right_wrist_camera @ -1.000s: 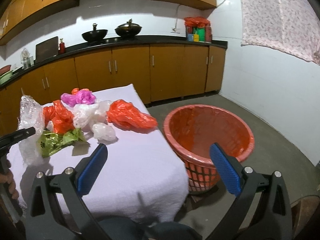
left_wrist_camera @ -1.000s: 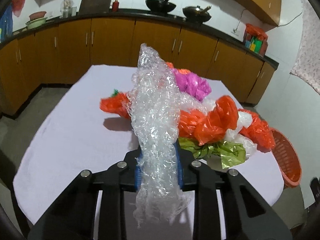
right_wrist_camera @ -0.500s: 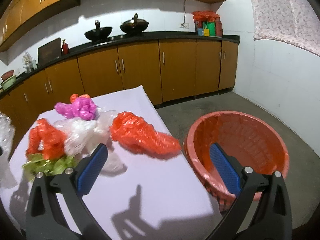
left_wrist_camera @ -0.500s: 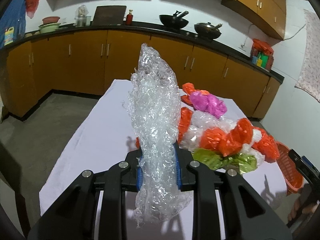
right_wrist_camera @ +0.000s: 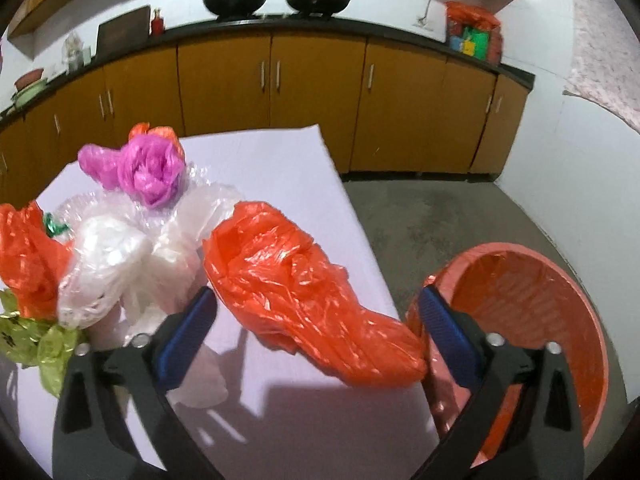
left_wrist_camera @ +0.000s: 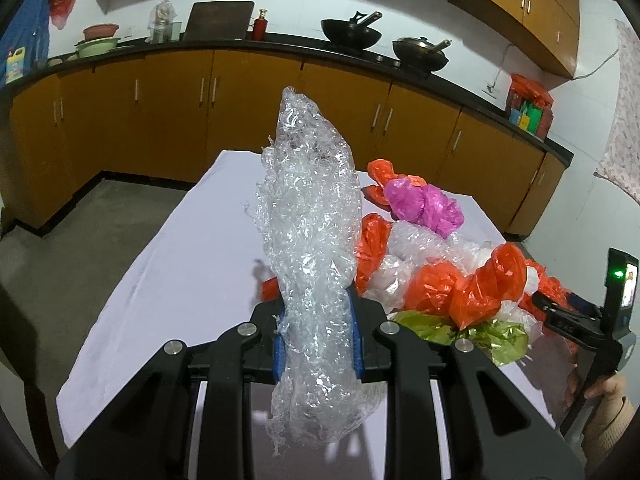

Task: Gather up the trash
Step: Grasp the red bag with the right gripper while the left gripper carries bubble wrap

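the left gripper (left_wrist_camera: 318, 336) has its jaws clenched on a crumpled clear plastic wrap (left_wrist_camera: 312, 248), centre frame. the right gripper (right_wrist_camera: 316, 322), jaws closing, straddles an untouched orange plastic bag (right_wrist_camera: 304, 292). the round orange basket (right_wrist_camera: 576, 280) at lower right looks empty; most trash remains on the white-clothed bench (left_wrist_camera: 168, 280).

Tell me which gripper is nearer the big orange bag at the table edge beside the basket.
Right. The right gripper straddles the orange bag, jaws closing but pads not yet touching. The left gripper sits back from the pile, shut on a clear plastic wad.
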`<control>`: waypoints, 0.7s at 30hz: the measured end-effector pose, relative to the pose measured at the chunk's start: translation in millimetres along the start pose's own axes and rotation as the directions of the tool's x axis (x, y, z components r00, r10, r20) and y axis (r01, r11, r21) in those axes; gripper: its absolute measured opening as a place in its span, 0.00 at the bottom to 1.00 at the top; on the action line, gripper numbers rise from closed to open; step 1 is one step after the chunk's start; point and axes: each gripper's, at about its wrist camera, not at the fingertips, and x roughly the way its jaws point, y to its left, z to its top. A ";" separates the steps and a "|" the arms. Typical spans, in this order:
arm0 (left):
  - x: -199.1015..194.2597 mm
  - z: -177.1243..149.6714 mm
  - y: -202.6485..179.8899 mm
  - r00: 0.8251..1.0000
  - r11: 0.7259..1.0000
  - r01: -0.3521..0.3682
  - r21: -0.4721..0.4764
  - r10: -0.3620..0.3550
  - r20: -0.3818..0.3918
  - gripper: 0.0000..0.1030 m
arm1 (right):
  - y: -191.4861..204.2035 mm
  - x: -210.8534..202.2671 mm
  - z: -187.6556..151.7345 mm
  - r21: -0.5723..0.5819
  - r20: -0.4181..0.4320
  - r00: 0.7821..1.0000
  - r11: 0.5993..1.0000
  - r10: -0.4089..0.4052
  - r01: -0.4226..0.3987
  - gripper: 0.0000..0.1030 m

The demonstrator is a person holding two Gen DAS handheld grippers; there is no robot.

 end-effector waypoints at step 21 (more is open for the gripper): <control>-18.2 8.8 -42.8 0.992 0.990 0.121 0.068 -0.123 0.041 0.24 | -36.4 -57.5 -19.5 0.169 0.060 0.995 0.981 0.084 -0.093 0.21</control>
